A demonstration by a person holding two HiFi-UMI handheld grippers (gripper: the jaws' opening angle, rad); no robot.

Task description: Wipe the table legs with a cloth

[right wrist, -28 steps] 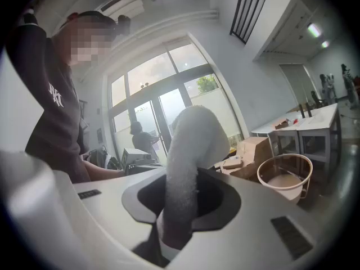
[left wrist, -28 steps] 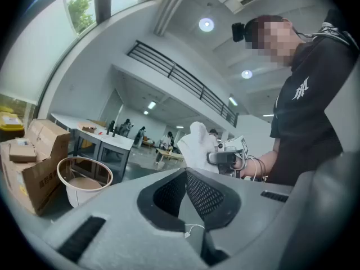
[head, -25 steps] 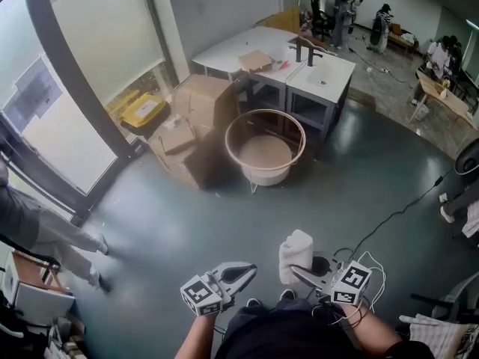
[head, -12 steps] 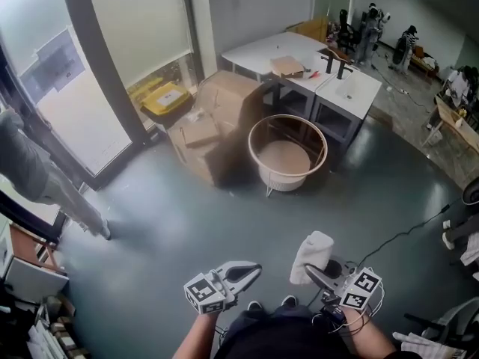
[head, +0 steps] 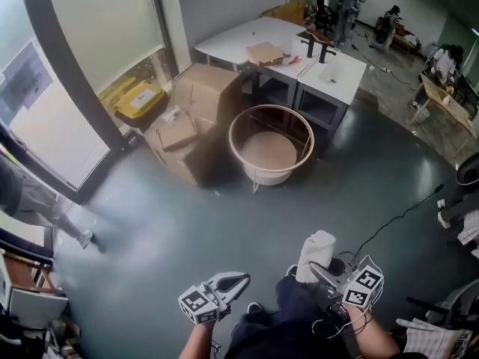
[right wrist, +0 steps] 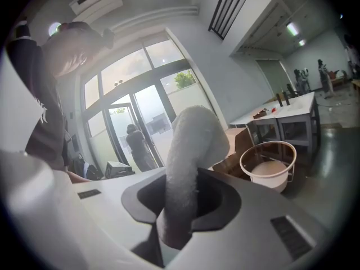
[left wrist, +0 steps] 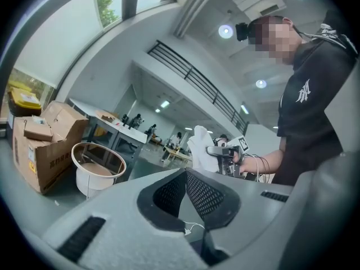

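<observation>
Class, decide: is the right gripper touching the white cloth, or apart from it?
Touching. In the right gripper view, the right gripper has its jaws shut on the cloth, which stands up between them.

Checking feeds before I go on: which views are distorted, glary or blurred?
Head view: window frame bows, glass washed out. Left gripper view: fisheye, dark corners, ceiling lights flare. Right gripper view: fisheye too; cloth in the right tool looks soft, doorway backlit.

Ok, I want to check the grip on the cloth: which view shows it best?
The right gripper view: the white cloth fills the centre, pinched between the right gripper's jaws. The head view shows it small, sticking up from that gripper. The left gripper view shows it far off, side-on.
</observation>
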